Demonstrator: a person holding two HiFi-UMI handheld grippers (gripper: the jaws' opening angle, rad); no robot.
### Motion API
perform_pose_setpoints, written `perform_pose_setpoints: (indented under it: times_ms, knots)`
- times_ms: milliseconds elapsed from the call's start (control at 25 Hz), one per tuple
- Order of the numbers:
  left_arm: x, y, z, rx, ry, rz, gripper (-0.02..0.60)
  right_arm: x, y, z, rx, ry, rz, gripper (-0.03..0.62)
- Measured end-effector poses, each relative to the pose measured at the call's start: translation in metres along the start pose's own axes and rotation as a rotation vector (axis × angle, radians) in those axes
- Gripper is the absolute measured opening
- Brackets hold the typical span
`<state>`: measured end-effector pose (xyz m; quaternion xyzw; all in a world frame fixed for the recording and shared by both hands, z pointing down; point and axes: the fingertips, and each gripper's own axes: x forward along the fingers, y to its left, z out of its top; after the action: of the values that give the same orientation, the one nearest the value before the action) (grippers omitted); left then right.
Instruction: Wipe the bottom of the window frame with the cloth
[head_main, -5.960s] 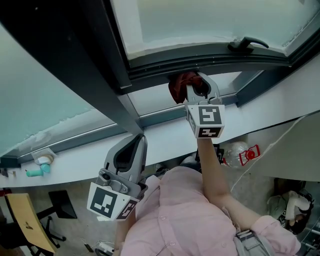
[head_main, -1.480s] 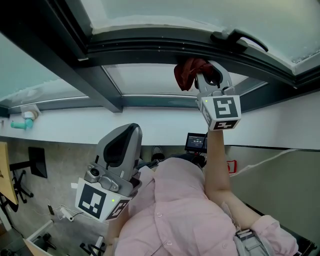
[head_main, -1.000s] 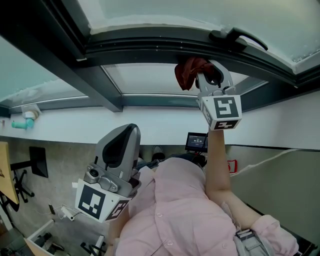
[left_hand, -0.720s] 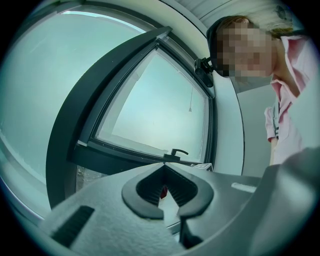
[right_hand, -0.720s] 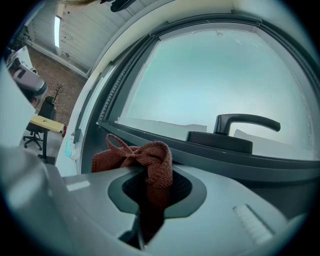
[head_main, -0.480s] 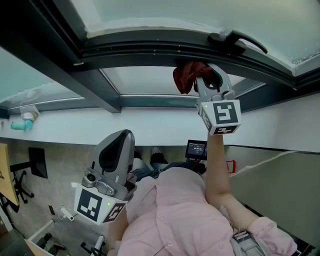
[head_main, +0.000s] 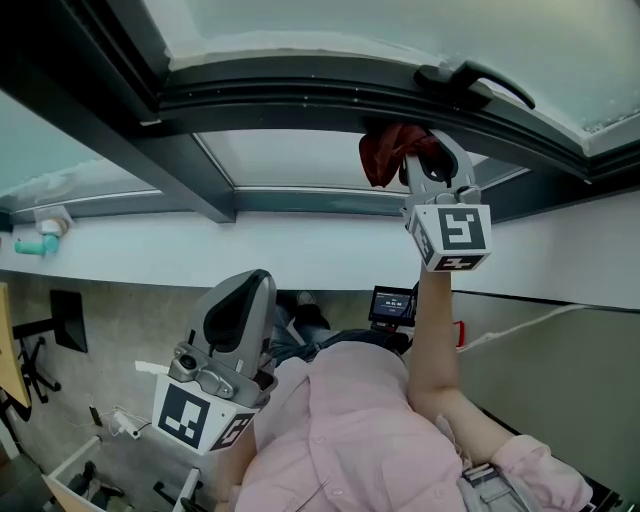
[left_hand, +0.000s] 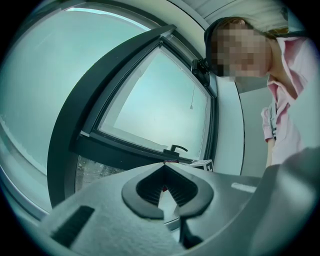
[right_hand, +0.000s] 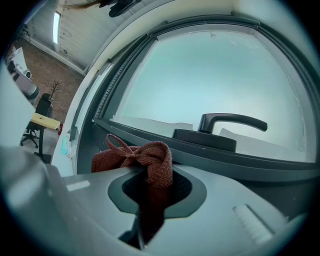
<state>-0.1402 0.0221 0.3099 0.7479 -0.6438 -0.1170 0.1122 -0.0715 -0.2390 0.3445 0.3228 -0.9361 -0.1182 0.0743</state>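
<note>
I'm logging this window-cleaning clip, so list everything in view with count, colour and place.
cloth: one, dark red, at the window frame's bottom edge, in the right gripper
window frame: one, dark grey, across the top
window handle: one, black, on the frame, right of the cloth
sill: one, white, below the frame
small object: one, teal, sill's far left
shirt: one, pink, on the person
left gripper: one, grey, low by the chest, shut, empty
right gripper: one, grey, up at the frame, shut on the cloth
</note>
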Motion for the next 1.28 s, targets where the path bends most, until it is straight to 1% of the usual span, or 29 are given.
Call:
perform_pose_setpoints:
  times_ms: [120,280,520,800,1280]
  knots:
    - [-0.001,-0.001,0.002,0.009,-0.006,0.005,0.000,-0.005,-0.013,-0.004,0.008,0.009,-0.031,0.061]
    - [-0.004,-0.001,0.003,0.018,-0.011,0.027,0.001,-0.008,-0.021,-0.005,0.020,0.003,-0.046,0.061]
    - [-0.006,-0.009,0.002,0.018,-0.010,0.027,0.000,-0.010,-0.021,-0.006,0.025,-0.006,-0.047,0.061]
    - [-0.006,-0.006,0.006,0.033,-0.019,0.034,0.001,-0.009,-0.021,-0.007,0.031,-0.010,-0.053,0.061]
    - [0.001,-0.008,0.007,0.037,-0.018,0.018,0.000,-0.009,-0.020,-0.007,0.022,-0.008,-0.043,0.061]
